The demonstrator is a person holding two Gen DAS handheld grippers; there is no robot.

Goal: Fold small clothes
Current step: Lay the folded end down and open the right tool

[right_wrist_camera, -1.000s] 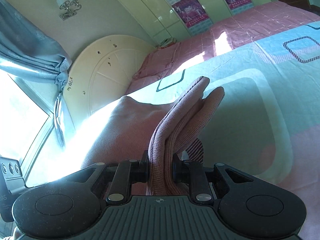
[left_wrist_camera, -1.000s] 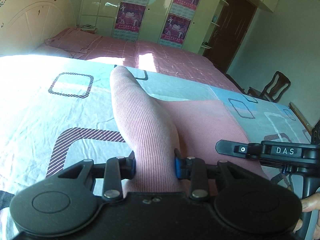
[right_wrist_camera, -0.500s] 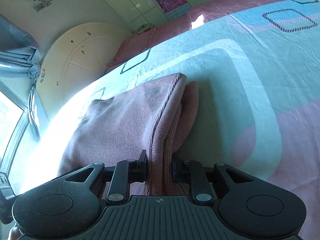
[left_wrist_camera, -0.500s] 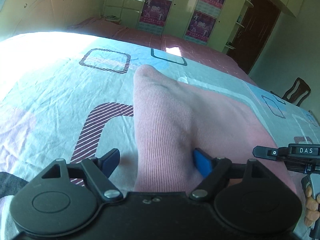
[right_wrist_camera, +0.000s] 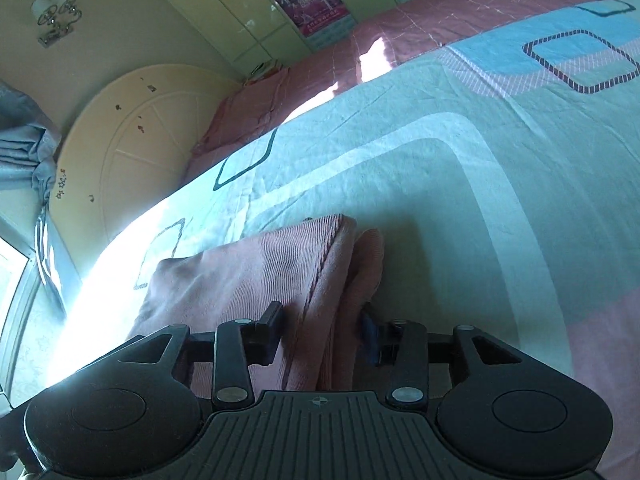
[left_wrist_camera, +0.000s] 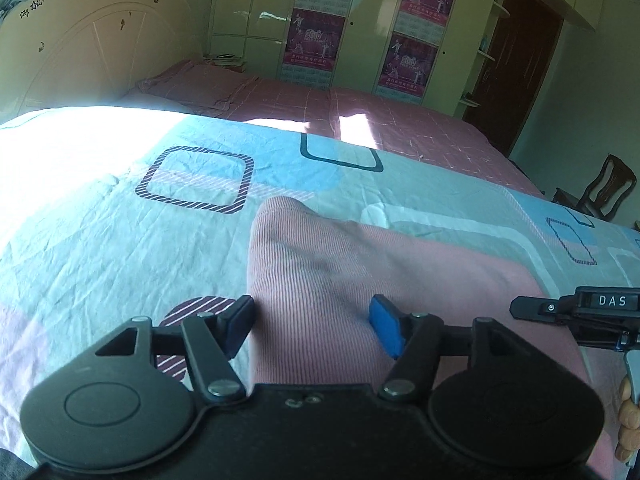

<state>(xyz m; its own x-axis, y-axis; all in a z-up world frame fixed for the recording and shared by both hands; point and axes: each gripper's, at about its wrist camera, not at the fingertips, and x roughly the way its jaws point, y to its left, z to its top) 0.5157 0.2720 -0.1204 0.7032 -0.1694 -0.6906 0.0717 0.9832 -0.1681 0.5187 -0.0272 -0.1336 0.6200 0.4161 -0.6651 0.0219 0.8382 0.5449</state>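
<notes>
A pink ribbed garment lies folded on the patterned bed sheet. My left gripper stands wide over its near edge. The blue pads sit either side of the cloth without pinching it, and the jaws are closing a little. In the right wrist view the garment shows its doubled fold edge running between the jaws of my right gripper. Those jaws are opening and the pads have come off the cloth. The right gripper's frame and a hand show at the right edge.
The light blue sheet spreads wide around the garment. Beyond it lie a pink bed, a cream headboard and wardrobes with posters. A wooden chair stands at the right. A curtain hangs by the window.
Both grippers came down and laid the lifted garment flat on the sheet. The left jaws went from gripping it to wide apart. The right jaws have just loosened from the fold.
</notes>
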